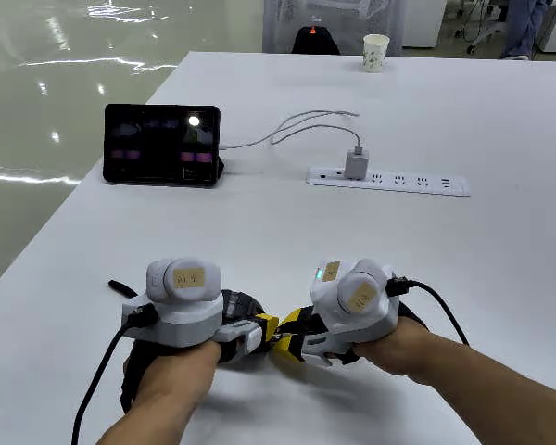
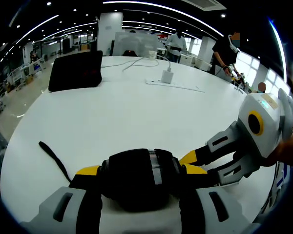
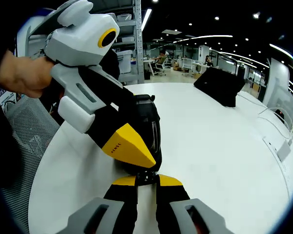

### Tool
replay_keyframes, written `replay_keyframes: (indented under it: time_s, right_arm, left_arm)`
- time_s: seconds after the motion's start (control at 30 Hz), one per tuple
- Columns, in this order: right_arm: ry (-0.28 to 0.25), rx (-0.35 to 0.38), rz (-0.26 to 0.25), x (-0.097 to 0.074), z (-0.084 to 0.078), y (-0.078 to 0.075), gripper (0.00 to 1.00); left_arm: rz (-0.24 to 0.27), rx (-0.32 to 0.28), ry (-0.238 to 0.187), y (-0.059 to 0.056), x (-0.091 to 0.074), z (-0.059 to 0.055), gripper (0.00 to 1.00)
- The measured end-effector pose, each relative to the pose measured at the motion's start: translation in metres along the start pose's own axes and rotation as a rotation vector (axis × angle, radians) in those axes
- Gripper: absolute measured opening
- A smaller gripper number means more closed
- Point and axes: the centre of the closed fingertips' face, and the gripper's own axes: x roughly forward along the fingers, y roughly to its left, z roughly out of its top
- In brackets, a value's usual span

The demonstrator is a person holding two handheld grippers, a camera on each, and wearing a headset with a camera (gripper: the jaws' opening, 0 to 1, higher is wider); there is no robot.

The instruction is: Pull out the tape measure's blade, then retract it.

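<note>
While the left gripper (image 1: 262,326) clamps the tape (image 2: 139,178) across its black case, low over the table (image 1: 352,232), the right gripper (image 3: 146,183) sits just to the tape's right, jaws pinched on the small hook (image 3: 146,175) at its mouth. Hardly any blade shows, so the pull likely runs straight rightward, away from the case, along the line joining both grippers. Rounded and black, the tape trails a loose strap (image 2: 53,158) to its left, with the tablet (image 1: 162,144) well beyond it.
</note>
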Motion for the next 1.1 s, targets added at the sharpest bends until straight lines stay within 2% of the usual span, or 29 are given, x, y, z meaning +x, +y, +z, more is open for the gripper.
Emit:
replay_keyframes:
  time_s: [0.6,0.83,1.1]
  right_arm:
    - [0.029,-0.029,-0.002,0.000,0.000,0.002,0.11]
    - [0.032,-0.014,-0.015,-0.003,-0.003,0.000,0.12]
    - [0.032,0.024,-0.034,-0.015,-0.009,-0.002,0.15]
  left_arm:
    - [-0.005,0.009,0.000,-0.001,0.000,0.000,0.62]
    - [-0.006,0.003,-0.005,-0.001,0.000,0.001,0.62]
    - [-0.028,-0.013,0.010,-0.001,0.000,-0.001,0.62]
